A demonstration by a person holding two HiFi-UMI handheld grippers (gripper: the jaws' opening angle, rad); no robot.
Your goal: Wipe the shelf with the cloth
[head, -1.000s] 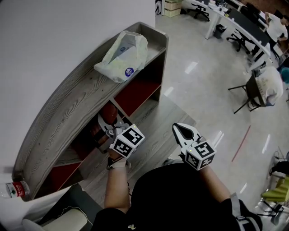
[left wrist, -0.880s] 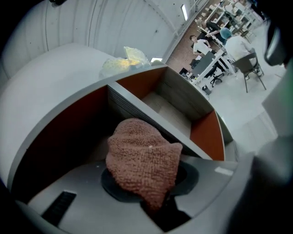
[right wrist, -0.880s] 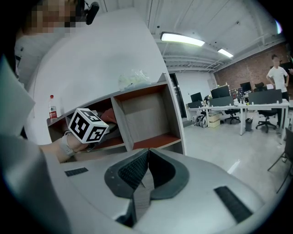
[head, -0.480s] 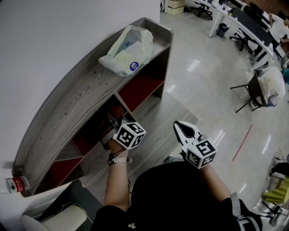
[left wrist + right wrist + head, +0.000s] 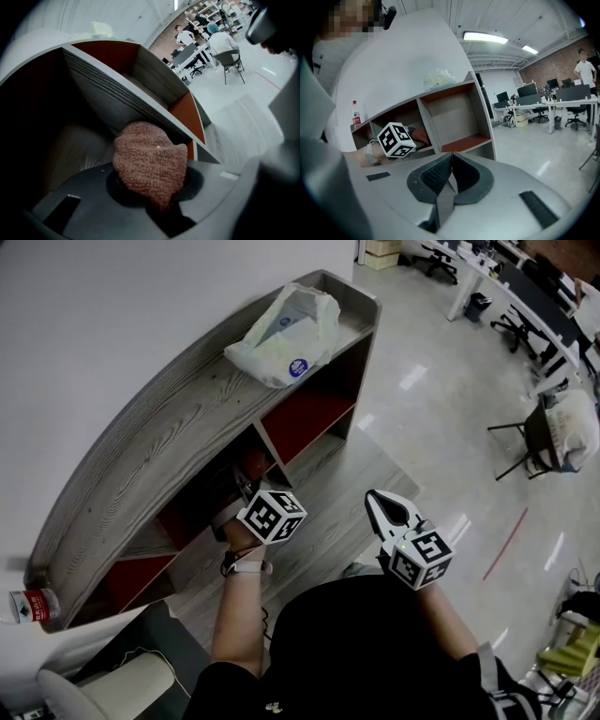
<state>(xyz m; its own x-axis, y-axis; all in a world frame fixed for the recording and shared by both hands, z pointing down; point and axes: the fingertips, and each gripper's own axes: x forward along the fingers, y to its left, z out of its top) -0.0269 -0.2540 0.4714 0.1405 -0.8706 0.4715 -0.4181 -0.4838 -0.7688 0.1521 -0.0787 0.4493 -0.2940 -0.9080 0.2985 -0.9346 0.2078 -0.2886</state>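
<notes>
A grey wooden shelf unit (image 5: 159,442) with red-backed compartments stands against the white wall. My left gripper (image 5: 246,487) reaches into the middle lower compartment, its marker cube (image 5: 272,517) just outside the opening. In the left gripper view, the left gripper (image 5: 153,183) is shut on a brownish-pink cloth (image 5: 147,159), which bulges out over the jaws toward the compartment's floor. The cloth (image 5: 251,465) shows dimly inside the compartment in the head view. My right gripper (image 5: 384,507) hangs over the floor in front of the shelf. In its own view, the right gripper (image 5: 449,171) is shut and holds nothing.
A pale plastic bag (image 5: 286,324) lies on the shelf top near its right end. A bottle with a red label (image 5: 28,604) lies at the left end. A grey divider (image 5: 140,108) borders the compartment. Chairs (image 5: 553,432) and desks stand across the floor to the right.
My left gripper has pushed deeper into the middle compartment with the cloth. The head view has shifted a little. The right gripper has stayed about where it was.
</notes>
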